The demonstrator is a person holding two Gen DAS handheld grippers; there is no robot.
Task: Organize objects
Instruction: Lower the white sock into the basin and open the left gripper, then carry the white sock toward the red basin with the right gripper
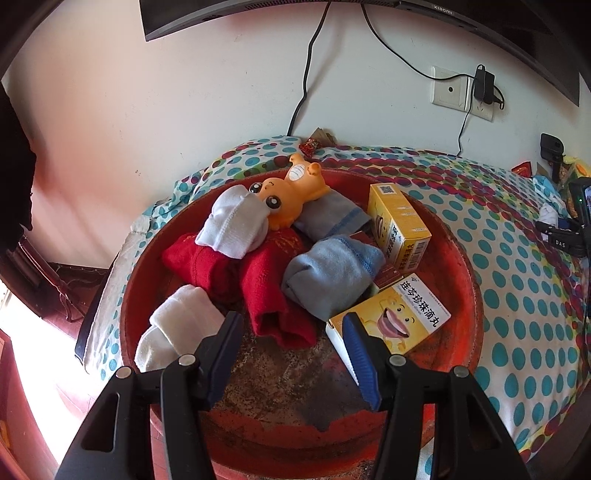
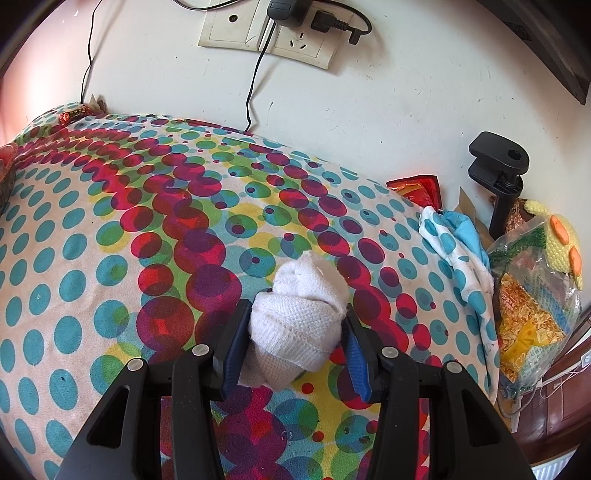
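In the left wrist view a round red tray (image 1: 463, 295) holds rolled socks: two white rolls (image 1: 232, 221) (image 1: 177, 328), a red pair (image 1: 258, 280), two grey-blue rolls (image 1: 332, 273) (image 1: 328, 216). An orange toy (image 1: 291, 192) and two yellow medicine boxes (image 1: 400, 225) (image 1: 399, 317) lie there too. My left gripper (image 1: 291, 325) is open and empty above the tray's near part. In the right wrist view my right gripper (image 2: 295, 314) is shut on a white rolled sock (image 2: 295, 325), held over the dotted cloth (image 2: 129, 240).
The dotted cloth covers the table against a white wall with sockets (image 2: 266, 33) and cables. At the right edge stand a black clamp stand (image 2: 498, 173), a snack bag (image 2: 532, 295), a red packet (image 2: 417, 188) and a bunched blue-dotted cloth (image 2: 458, 251). A monitor (image 1: 332, 11) hangs above.
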